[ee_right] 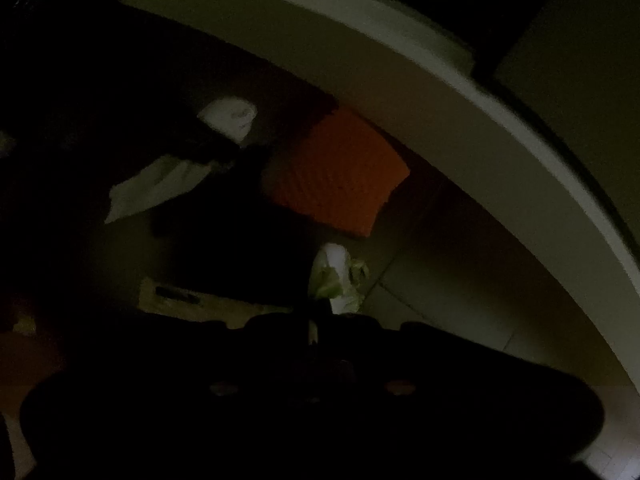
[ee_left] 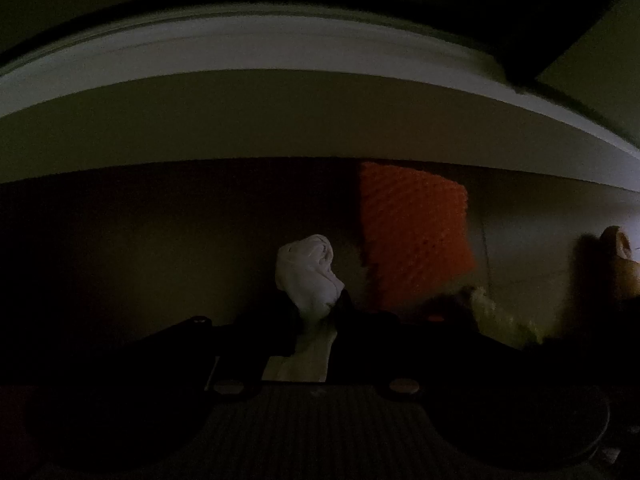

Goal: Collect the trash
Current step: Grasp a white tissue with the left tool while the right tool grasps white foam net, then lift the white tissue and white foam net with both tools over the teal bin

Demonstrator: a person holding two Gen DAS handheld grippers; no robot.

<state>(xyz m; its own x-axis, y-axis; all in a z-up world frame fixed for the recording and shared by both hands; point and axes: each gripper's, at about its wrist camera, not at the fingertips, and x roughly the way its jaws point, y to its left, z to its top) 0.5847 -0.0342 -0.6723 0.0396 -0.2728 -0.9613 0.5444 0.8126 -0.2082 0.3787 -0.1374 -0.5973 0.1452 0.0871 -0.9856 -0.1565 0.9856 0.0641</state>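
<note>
left gripper (ee_left: 316, 312): clenched on a crumpled white tissue (ee_left: 310, 270); the wad sticks up past the dark fingertips and a flatter tail of it runs back between the fingers toward the camera.
tissue axis: roughly along the gripper's own line, bunched end forward, so it looks pinched at its waist.
seen from the right: the same tissue (ee_right: 230, 118) sits up-left in the right wrist view, with its loose tail hanging down-left below the dark grip.
mat (ee_left: 412, 236): orange, textured, flat on the floor just right of and beyond the left gripper; the tissue is in front of it, contact not readable.
greens, left view: a pale green scrap (ee_left: 496, 312) shows low, right of the mat.
right gripper (ee_right: 320, 312): closed tight on that scrap (ee_right: 336, 276), white and pale green, like a leafy bit of waste; it stands straight ahead of the fingers, near the mat's (ee_right: 340, 180) near corner.
floor (ee_right: 460, 280): tiled, dim; a pale curved edge (ee_right: 440, 92) bounds it beyond the mat.
which is nearer: each piece is already in its own gripper, the two well apart with the mat between.
next, as a guess: both loads need carrying to a bin; none is visible in this dark.
</note>
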